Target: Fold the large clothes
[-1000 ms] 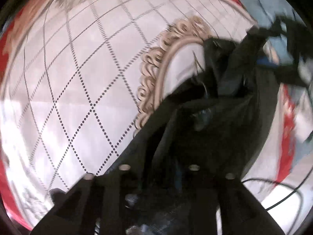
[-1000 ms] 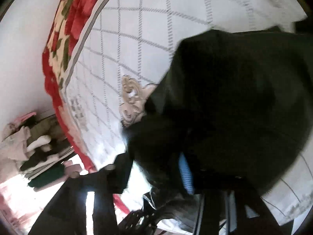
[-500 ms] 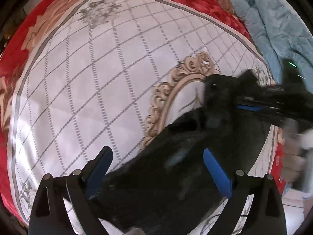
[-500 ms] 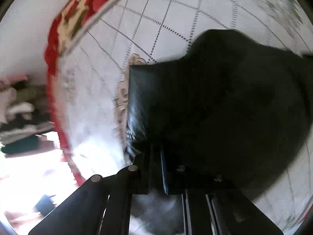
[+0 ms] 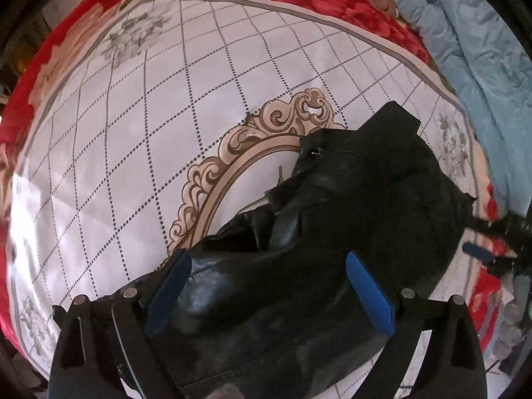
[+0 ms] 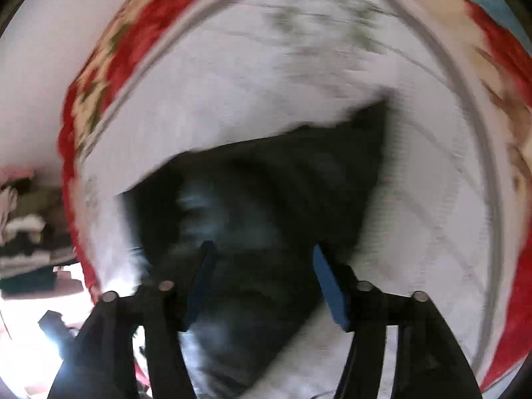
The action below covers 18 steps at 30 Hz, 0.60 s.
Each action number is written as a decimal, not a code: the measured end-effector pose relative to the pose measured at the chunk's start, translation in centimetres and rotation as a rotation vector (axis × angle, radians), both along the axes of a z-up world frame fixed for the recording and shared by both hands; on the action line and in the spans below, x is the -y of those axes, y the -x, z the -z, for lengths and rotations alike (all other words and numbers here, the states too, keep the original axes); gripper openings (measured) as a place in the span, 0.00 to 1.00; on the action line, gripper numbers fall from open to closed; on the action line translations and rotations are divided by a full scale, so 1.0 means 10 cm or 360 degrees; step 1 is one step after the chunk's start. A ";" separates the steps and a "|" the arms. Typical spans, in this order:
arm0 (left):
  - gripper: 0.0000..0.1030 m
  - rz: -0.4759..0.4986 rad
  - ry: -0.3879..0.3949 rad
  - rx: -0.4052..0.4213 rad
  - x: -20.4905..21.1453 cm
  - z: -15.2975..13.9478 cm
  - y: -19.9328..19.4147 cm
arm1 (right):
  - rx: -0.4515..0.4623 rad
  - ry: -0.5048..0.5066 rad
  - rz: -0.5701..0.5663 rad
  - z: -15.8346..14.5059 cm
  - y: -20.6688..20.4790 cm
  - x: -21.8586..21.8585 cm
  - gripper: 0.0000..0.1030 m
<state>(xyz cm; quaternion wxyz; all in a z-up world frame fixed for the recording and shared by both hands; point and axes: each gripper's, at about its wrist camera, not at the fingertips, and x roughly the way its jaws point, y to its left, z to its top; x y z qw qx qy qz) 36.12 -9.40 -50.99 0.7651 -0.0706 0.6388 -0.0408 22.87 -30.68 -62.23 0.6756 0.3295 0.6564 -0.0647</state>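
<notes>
Both the left claw [image 5: 266, 286] and the right claw [image 6: 262, 276], whose jaws have just been opening, hang open and empty above the black garment [image 5: 365, 199] on the bed [image 5: 133, 133].

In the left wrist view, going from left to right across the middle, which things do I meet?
Red floral blanket → white quilted bedspread → scroll-framed oval → black garment → light blue quilt.

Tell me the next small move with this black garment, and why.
Probably regrip: the left hand-held gripper is open above the garment, which lies bunched and creased on the bedspread. Pinch its near edge to straighten it before folding further.
</notes>
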 end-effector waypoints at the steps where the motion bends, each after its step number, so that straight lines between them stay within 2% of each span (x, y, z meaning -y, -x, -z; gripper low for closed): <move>1: 0.92 0.0004 -0.0035 0.0008 0.04 0.01 0.00 | -0.0021 0.0004 0.0027 0.09 0.06 0.13 0.63; 3: 0.92 0.0010 -0.0062 0.0008 0.08 0.06 -0.01 | -0.0024 -0.0010 0.0040 0.27 0.11 0.29 0.65; 6: 0.92 0.0016 -0.0109 -0.0007 0.13 0.15 -0.03 | 0.0043 -0.0168 0.0000 0.52 0.09 0.33 0.67; 8: 0.93 0.0024 -0.0146 -0.0012 0.15 0.22 -0.05 | 0.0095 -0.0287 -0.0015 0.71 0.03 0.32 0.77; 10: 0.95 0.0030 -0.0168 -0.0015 0.18 0.25 -0.06 | 0.0113 -0.0314 -0.0042 0.78 -0.08 0.28 0.79; 11: 0.95 0.0027 -0.0178 -0.0018 0.18 0.27 -0.07 | 0.0138 -0.0310 -0.0054 0.77 -0.13 0.24 0.73; 12: 0.96 0.0023 -0.0182 -0.0018 0.18 0.28 -0.08 | 0.0174 -0.0308 -0.0076 0.75 -0.17 0.18 0.63; 13: 0.96 0.0015 -0.0184 -0.0019 0.17 0.28 -0.08 | 0.0168 -0.0265 -0.0097 0.75 -0.20 0.13 0.33; 14: 0.96 0.0009 -0.0186 -0.0020 0.16 0.27 -0.09 | 0.0161 -0.0249 -0.0085 0.75 -0.19 0.14 0.25; 16: 0.96 0.0010 -0.0194 -0.0016 0.14 0.24 -0.06 | 0.0179 -0.0325 0.0085 0.70 -0.05 0.25 0.17; 18: 0.98 0.0029 -0.0197 -0.0020 0.11 0.20 0.04 | 0.0146 -0.0383 0.0312 0.63 0.27 0.40 0.14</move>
